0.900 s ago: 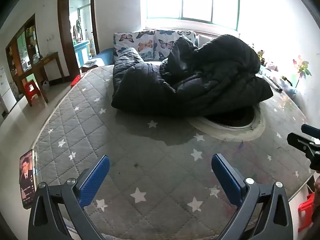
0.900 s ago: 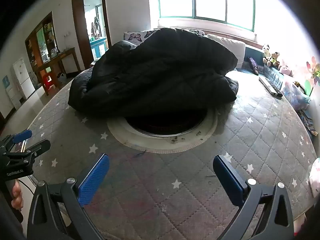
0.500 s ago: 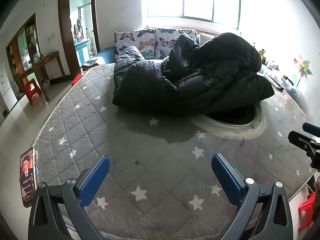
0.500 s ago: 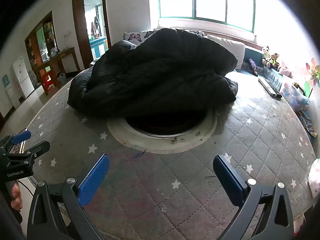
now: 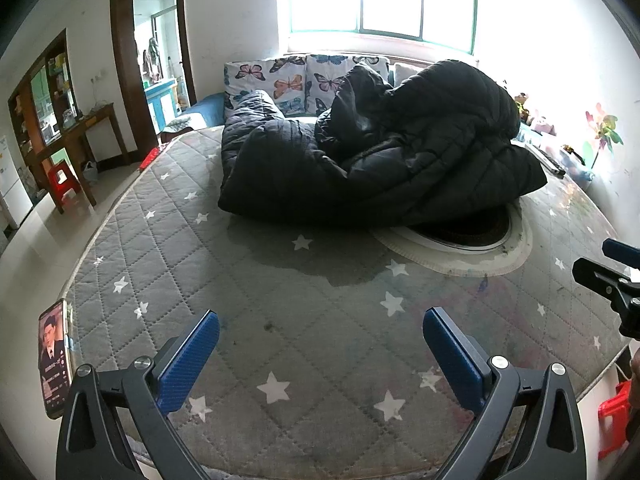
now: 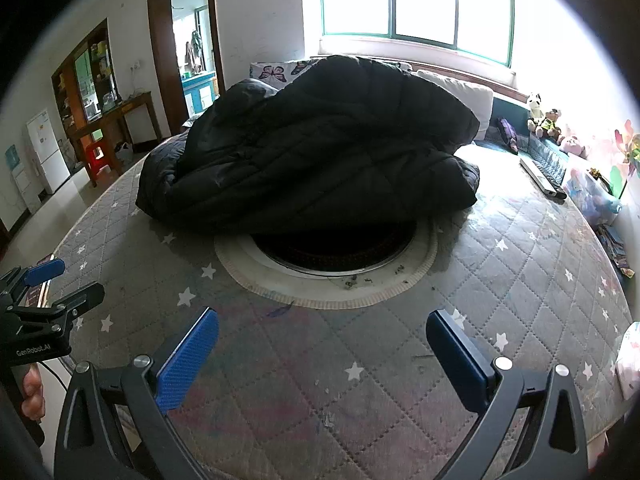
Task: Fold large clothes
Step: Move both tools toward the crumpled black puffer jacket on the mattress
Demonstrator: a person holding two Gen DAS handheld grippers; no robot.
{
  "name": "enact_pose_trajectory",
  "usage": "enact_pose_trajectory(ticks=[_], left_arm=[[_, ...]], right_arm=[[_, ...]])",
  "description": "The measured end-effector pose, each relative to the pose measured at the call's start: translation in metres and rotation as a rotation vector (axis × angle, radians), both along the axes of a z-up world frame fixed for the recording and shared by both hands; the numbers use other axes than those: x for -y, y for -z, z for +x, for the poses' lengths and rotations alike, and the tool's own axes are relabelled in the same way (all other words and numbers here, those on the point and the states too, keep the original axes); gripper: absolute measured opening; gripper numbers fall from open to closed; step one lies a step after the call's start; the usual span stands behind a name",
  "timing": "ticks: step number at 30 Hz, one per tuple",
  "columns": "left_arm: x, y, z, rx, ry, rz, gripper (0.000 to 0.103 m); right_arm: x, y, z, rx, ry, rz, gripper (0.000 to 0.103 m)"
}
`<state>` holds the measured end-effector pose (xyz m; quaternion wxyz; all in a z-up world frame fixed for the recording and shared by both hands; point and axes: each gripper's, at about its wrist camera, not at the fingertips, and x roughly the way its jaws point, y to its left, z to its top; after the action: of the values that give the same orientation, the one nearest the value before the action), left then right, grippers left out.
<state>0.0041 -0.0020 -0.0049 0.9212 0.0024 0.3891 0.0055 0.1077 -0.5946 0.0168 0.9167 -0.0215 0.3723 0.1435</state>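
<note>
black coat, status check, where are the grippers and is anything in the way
Left gripper and right gripper open, empty, short of it. Black coat heaped, unfolded, overhanging round opening. Phone at near table edge.

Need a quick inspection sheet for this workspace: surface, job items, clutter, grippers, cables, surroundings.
Surface: grey quilted star-print cover, stained; round opening in the middle.
Job's things: black padded coat bunched in a heap, overhanging the opening's far edge.
Clutter: phone at the near left edge; keyboard at the far right.
Grippers: left gripper and right gripper open, empty, short of the coat.
Cables: thin one by the left hand.
Surroundings: window, butterfly cushions, red stool.
</note>
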Motion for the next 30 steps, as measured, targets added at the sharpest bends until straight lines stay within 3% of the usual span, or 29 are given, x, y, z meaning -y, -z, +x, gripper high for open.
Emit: enact_pose_trajectory(ticks=[30], left_arm=[[-0.007, 0.014, 0.02, -0.069, -0.007, -0.024, 0.103]], right_arm=[[-0.008, 0.007, 0.009, -0.015, -0.024, -0.017, 0.103]])
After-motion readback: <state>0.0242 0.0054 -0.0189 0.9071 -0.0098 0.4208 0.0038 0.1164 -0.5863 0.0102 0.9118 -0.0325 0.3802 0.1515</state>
